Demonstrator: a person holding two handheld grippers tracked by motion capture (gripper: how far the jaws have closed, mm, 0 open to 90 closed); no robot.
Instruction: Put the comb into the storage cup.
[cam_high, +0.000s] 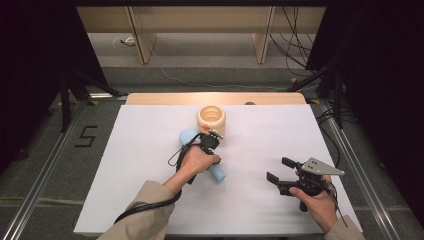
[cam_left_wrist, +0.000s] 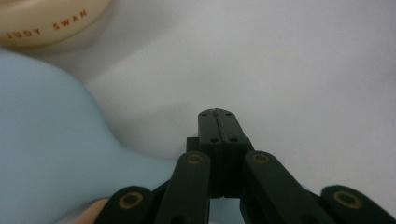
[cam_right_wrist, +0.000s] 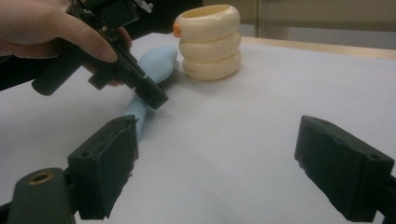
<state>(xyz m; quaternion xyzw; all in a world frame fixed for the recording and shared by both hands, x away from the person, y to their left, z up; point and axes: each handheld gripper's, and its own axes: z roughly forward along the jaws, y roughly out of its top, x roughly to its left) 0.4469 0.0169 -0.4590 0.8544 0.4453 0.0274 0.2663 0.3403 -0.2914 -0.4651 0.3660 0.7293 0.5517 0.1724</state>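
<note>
Your left gripper (cam_high: 216, 136), jaws closed on nothing, hovers beside the pale blue brush (cam_high: 216, 172) lying mid-table near the far edge by the cream ringed holder (cam_high: 211, 120); it looks light, rigid and slick, so grip its narrow handle, while your right gripper (cam_high: 280, 169) waits open.

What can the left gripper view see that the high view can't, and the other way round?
Left gripper view alone: brown letters reading JUDY SWAN on the cream holder, and the left claw pressed shut on nothing. High view alone: the right claw open over the white table, both forearms, and the floor with cables behind. Both: the blue brush lying beside the holder.
</note>
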